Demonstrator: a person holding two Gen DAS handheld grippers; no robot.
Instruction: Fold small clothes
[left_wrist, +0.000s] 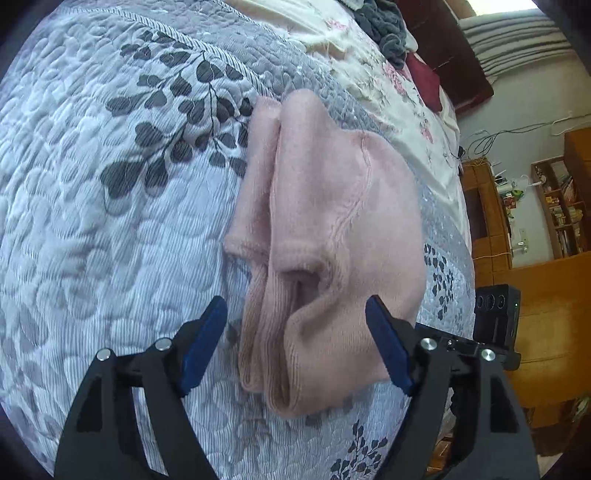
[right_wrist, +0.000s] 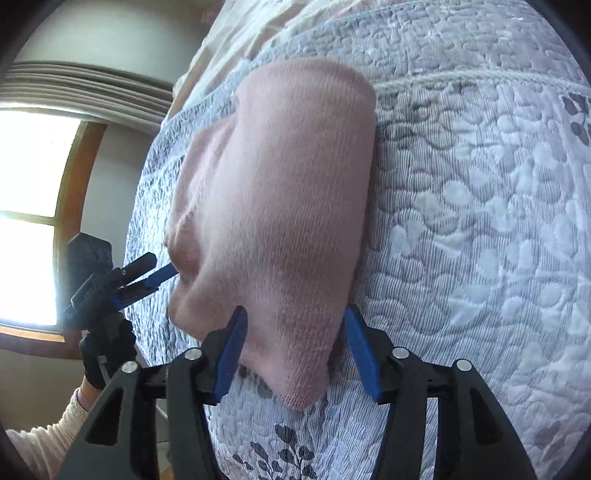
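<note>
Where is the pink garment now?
The pink garment lies folded on the grey quilt, between the open fingers of both claws, left and right.

Bright daylight, window (right_wrist: 33, 206) blown out, strong fisheye bending, dark vignetted corners

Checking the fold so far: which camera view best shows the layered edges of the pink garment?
The left wrist view: the pink garment shows its stacked folds and ribbed hem there. The right wrist view shows only its smooth top, with the layers hidden.
</note>
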